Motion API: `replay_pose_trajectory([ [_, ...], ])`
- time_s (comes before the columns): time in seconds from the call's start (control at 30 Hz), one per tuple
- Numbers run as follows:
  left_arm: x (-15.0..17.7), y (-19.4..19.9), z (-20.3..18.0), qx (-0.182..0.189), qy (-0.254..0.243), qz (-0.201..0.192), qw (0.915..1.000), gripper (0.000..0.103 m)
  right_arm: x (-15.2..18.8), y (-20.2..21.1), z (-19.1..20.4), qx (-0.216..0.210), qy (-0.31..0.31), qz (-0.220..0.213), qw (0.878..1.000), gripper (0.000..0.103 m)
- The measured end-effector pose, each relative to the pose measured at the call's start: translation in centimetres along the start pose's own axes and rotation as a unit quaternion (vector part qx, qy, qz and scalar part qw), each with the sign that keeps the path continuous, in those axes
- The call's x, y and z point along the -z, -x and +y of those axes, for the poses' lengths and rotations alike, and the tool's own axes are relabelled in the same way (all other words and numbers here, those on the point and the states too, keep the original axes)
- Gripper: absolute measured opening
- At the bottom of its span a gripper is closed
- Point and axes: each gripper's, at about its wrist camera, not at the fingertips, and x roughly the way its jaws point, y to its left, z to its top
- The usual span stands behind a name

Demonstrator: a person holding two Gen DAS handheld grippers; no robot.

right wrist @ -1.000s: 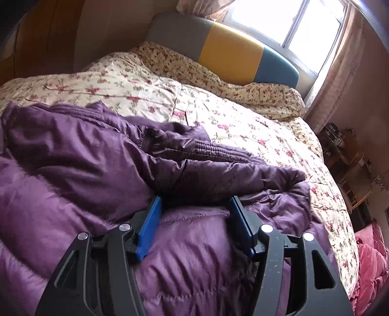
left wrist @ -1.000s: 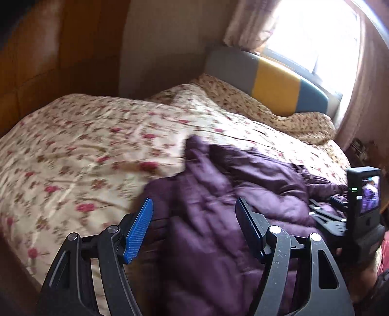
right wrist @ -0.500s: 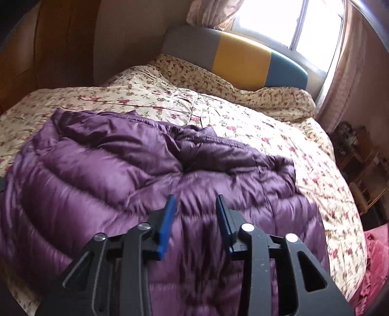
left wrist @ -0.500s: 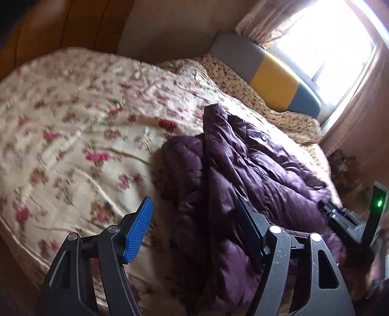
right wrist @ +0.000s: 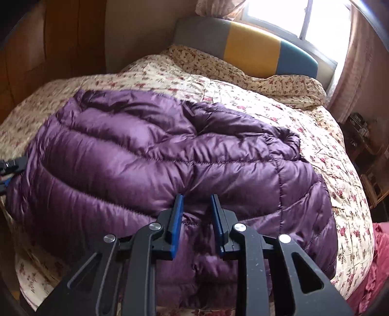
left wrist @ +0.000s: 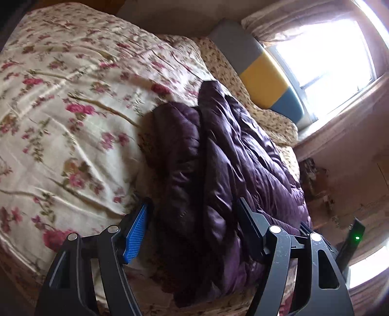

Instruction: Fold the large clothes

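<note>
Since a second ago the purple down jacket (right wrist: 170, 155) has gone from a rumpled heap with a sleeve thrown across it to a smoother quilted slab, and the right gripper (right wrist: 195, 209) has narrowed its fingers from a wide spread to a small gap. That gap sits over the jacket's near edge; whether fabric is pinched in it cannot be told. The left gripper (left wrist: 192, 218) is spread wide, its blue pad (left wrist: 136, 233) just left of the jacket's folded side, the other finger over the purple fabric, gripping nothing. The jacket (left wrist: 223, 155) lies on the floral bedspread (left wrist: 60, 109), stretching ahead of both grippers toward the headboard (right wrist: 245, 48) with grey, yellow and blue panels. Left of the left gripper the bedspread is bare cloth, wrinkled. Ahead of the right gripper, beyond the jacket, lies a flowered pillow (right wrist: 279, 87); further on, a bright window (right wrist: 323, 19) and curtain (right wrist: 364, 60). Right of it the bed's edge drops to a red cloth (right wrist: 374, 272).
</note>
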Motion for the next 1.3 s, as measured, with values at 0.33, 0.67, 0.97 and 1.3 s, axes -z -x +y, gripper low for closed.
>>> replay_pose_trajectory([
  [0.33, 0.3, -0.8, 0.2, 0.079, 0.015, 0.019, 0.9966, 0.039, 1.0, -2.1, 2.4, 0.033, 0.068, 0.038, 0.996, 0.016],
  [0.67, -0.6, 0.7, -3.0, 0.142, -0.019, 0.011, 0.9896, 0.025, 2.3, -4.0, 4.1, 0.054, 0.099, 0.046, 0.993, 0.005],
  [0.97, -1.6, 1.8, -9.0, 0.172, -0.083, 0.006, 0.9815, 0.025, 3.0, -4.1, 3.4, 0.042, 0.101, 0.033, 0.993, 0.004],
  [1.3, -2.4, 0.6, -16.8, 0.167, -0.148, 0.017, 0.9747, 0.025, 2.0, -0.2, -1.2, 0.009, 0.04, 0.007, 0.999, 0.033],
])
